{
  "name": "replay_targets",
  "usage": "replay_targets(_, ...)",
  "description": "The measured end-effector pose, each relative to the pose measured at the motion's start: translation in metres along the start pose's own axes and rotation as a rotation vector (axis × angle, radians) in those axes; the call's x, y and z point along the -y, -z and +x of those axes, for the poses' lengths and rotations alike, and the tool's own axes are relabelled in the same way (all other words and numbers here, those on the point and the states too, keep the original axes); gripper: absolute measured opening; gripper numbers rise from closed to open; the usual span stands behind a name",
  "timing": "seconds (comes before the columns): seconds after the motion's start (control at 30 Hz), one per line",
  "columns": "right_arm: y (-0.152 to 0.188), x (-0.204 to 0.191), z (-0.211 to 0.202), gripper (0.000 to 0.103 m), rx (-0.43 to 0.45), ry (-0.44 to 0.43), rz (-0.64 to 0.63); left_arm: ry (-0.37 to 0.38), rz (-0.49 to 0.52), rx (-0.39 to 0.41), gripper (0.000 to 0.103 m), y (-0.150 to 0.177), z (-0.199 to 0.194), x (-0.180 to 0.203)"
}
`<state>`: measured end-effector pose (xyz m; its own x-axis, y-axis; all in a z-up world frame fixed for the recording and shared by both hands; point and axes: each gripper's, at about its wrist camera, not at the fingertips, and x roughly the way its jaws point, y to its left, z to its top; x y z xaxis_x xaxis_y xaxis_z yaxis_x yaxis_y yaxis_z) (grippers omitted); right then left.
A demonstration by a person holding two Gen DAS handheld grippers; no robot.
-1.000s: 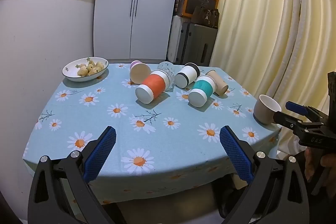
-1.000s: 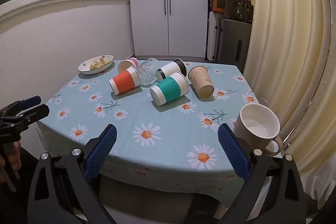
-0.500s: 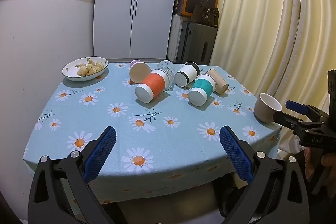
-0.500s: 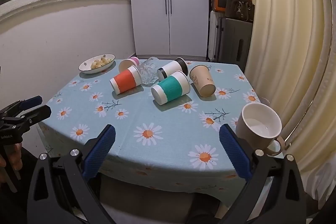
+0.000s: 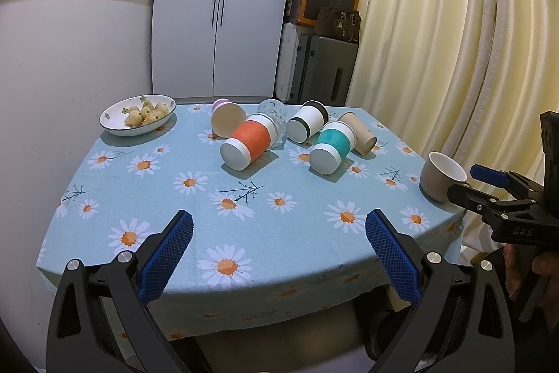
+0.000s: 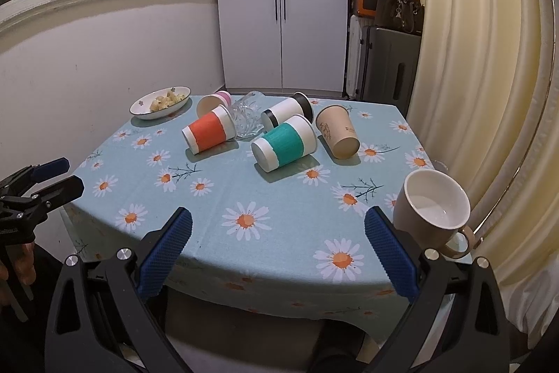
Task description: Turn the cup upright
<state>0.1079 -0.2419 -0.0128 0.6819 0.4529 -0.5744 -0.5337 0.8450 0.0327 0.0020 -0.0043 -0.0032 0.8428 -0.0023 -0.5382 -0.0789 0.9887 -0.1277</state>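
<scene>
Several cups lie on their sides in the middle of the table: an orange-sleeved cup (image 5: 247, 145) (image 6: 209, 131), a teal-sleeved cup (image 5: 331, 146) (image 6: 284, 145), a white cup with a black lid (image 5: 307, 125) (image 6: 284, 112), a brown paper cup (image 5: 360, 132) (image 6: 338, 131), a pink cup (image 5: 227, 119) (image 6: 213, 102) and a clear glass (image 5: 274, 114) (image 6: 246, 114). A beige mug (image 5: 441, 175) (image 6: 433, 210) stands upright at the right edge. My left gripper (image 5: 278, 240) and right gripper (image 6: 277, 236) are open and empty at the near edge.
A white bowl of food (image 5: 138, 114) (image 6: 160, 102) sits at the back left. The daisy tablecloth (image 5: 195, 198) covers the table. Curtains (image 5: 436, 41) hang close on the right; a white wall is on the left.
Both grippers have pulled back and risen slightly from the table; the cups have not moved.
</scene>
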Motion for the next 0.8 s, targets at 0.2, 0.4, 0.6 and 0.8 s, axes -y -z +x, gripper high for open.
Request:
replay_targets(0.2,0.0008,0.0003,0.0017,0.098,-0.006,-0.002,0.005,0.001,0.002,-0.003,0.097,-0.0003,0.0009,0.0024)
replay_targets(0.4,0.0012,0.0,0.0022,0.098,-0.009,-0.001,0.003,0.001,0.003,-0.003,0.097,0.0004,0.0009,0.0034)
replay_targets(0.6,0.0011,-0.0004,0.003,0.098,-0.01,-0.001,0.003,0.002,0.004,-0.004,0.097,0.0008,-0.0001,0.0048)
replay_targets(0.8,0.0023,-0.0006,0.0055,0.098,-0.018,-0.001,0.002,0.006,0.003,-0.007,0.097,0.0005,-0.0007,0.0064)
